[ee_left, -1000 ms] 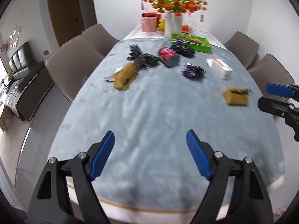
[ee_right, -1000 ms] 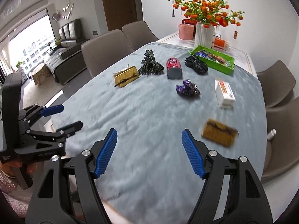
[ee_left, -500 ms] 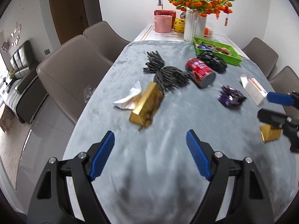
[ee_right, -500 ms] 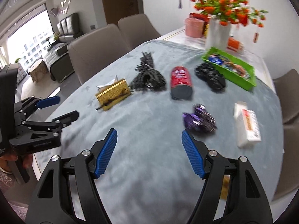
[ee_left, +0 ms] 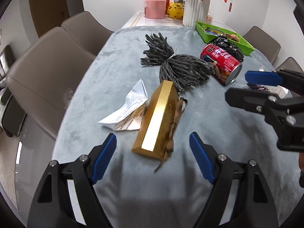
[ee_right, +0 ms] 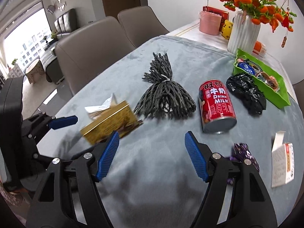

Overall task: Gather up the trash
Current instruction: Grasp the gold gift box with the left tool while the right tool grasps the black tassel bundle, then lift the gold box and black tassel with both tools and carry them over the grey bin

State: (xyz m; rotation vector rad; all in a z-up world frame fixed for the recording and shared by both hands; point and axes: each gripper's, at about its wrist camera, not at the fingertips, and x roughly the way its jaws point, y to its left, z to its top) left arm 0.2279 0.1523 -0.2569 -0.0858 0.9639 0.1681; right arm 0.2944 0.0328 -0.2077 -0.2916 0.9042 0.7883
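I hold my left gripper (ee_left: 153,158) wide apart and empty over the gold box (ee_left: 158,120) on the grey tablecloth (ee_left: 209,117). My right gripper (ee_right: 152,154) also gapes empty, the red can (ee_right: 216,104) lying just beyond it.

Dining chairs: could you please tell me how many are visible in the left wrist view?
4: two on the left, two partly visible on the right; others may be hidden.

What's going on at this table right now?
A person holds a gripper in each hand over a table strewn with trash. Both are open and empty. The left gripper hangs just short of a gold box lying beside a crumpled paper. The right gripper faces a red milk can lying on its side and a grey string bundle. Nothing is picked up yet.
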